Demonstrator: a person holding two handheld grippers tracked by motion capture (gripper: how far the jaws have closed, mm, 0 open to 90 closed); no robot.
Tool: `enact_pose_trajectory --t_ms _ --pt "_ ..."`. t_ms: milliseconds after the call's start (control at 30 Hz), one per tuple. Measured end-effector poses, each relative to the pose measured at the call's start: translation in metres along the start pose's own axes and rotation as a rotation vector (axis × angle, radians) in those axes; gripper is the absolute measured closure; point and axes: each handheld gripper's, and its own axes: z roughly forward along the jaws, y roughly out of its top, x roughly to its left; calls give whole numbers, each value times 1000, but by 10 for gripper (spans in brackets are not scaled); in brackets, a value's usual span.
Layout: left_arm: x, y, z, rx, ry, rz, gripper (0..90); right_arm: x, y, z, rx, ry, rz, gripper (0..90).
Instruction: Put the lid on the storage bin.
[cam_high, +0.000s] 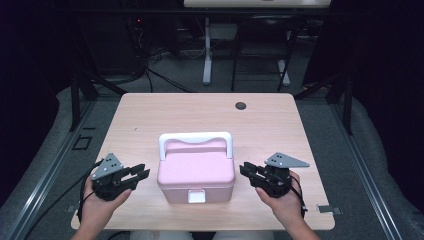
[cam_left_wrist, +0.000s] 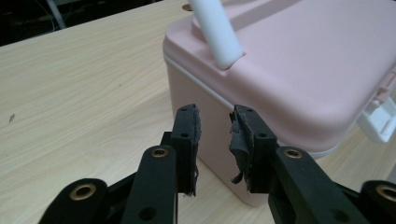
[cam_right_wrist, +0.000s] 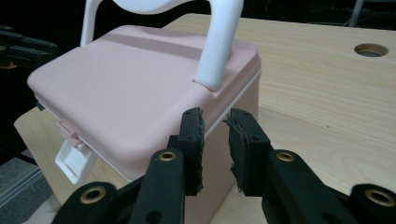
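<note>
Pink box (cam_high: 196, 172) is sitting on the near middle of the table (cam_high: 150, 115), right in front of the person, so both hands are able to get to it. From the high view, one left gripper (cam_high: 142, 174) is waiting just left of the box and one right gripper (cam_high: 246, 170) is waiting just right of it, one on each side, maybe getting ready to hold it or open it. Neither is touching the box. One white handle (cam_high: 196, 140) is standing up over the lid, and one white latch (cam_high: 196, 196) is hanging at the near front. One dark round hole (cam_high: 241, 105) is sitting far back on the table. In the left gripper view, the two jaws are standing a little apart with nothing between them, pointing at the box's side wall (cam_left_wrist: 201, 93). In the right gripper view, its two jaws are also showing a narrow gap, holding nothing, aiming at the box corner under the handle (cam_right_wrist: 217, 42).
</note>
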Motion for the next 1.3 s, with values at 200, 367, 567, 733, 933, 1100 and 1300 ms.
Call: enact_pose_trajectory --t_ms 200,367,567,733,933,1100,1300 --pt "15 -7 4 2 37 -52 650 -11 -3 3 16 -37 3 707" --pt "24 -10 6 -8 66 -76 618 -24 -7 4 17 -67 40 687" --pt "32 -18 10 -8 91 -96 597 -35 -14 7 16 -97 67 644" --pt "36 -26 14 4 95 -101 596 -44 -21 9 13 -119 86 620" --pt "42 -40 23 10 95 -94 594 -54 -34 15 21 -189 66 592" --pt "46 -52 29 38 101 -105 584 -63 -44 20 54 -224 65 583" --pt "50 -60 35 60 111 -105 574 -70 -53 26 79 -233 78 555"
